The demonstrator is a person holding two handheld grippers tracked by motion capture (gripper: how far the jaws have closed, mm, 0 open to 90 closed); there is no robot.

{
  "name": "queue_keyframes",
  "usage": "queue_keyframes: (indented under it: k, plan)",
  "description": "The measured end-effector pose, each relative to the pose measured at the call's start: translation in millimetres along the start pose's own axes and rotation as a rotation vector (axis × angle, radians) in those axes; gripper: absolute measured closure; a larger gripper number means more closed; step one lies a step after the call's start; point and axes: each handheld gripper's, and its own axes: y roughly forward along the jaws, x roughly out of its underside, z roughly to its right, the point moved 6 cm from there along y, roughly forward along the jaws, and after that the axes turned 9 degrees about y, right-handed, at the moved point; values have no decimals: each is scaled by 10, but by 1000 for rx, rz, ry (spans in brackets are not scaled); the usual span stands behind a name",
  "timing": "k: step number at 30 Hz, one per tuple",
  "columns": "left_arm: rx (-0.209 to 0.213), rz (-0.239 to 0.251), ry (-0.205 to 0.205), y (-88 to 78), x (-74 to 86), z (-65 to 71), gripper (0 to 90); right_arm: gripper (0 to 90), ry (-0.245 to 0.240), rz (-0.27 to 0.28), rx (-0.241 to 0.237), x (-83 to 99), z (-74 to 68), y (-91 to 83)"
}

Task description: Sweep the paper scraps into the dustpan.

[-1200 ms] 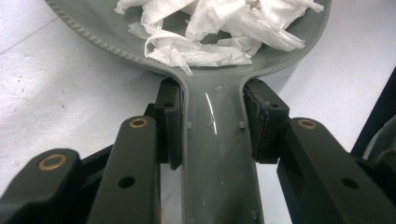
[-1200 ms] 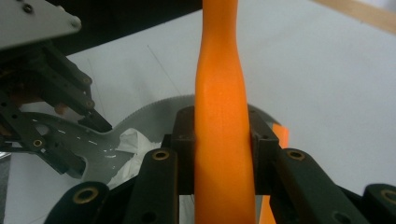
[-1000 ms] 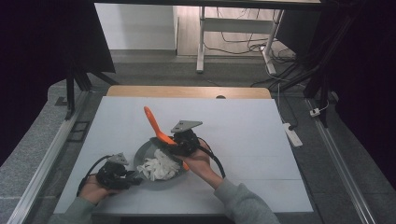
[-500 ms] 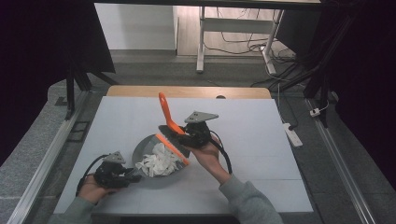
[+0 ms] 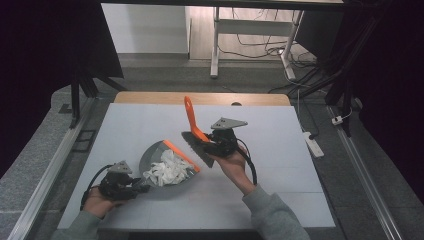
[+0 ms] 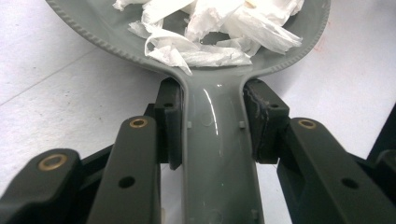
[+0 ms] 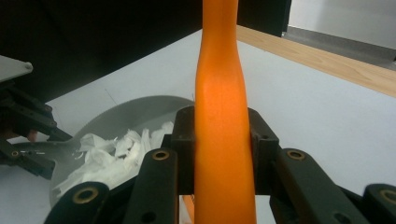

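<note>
Lifted clear of the pan since a second ago, the orange-handled brush with dark bristles (image 5: 196,134) now hangs above the white desk (image 5: 280,165), just right of the grey plastic dustpan with an orange lip (image 5: 152,159), where earlier it lay across the pan's mouth. My right tongs (image 5: 214,143) stay clamped on the brush handle, which points up and away from me. My left tongs (image 5: 134,186) have not budged and hold the dustpan's grey handle, the pan resting flat at the desk's near left. Crumpled white paper scraps (image 5: 167,169) sit heaped inside it, so I judge the sweeping done and the brush on its way to be set aside.

From my left tongs' own camera, both pads (image 6: 170,122) press the handle's sides, and the scraps reach nearly to the pan's ribbed rim, detail lost from above. My right tongs' camera shows the orange handle (image 7: 223,130) gripped between its pads, with the loaded pan beyond.
</note>
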Motion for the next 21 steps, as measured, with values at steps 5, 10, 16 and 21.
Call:
queue_keyframes:
  k: [5,10,16,21]
  plan:
    - [-8,-3,-10,1,6,-16,615,698,10,3,21,27,102,-127]
    - [-24,11,-32,-15,3,-39,615,698,23,4,31,65,193,-226]
    - [-42,24,-54,-35,5,-66,615,698,39,2,32,105,251,-324]
    - [-57,43,-75,-54,-3,-86,615,699,27,-3,37,175,285,-437]
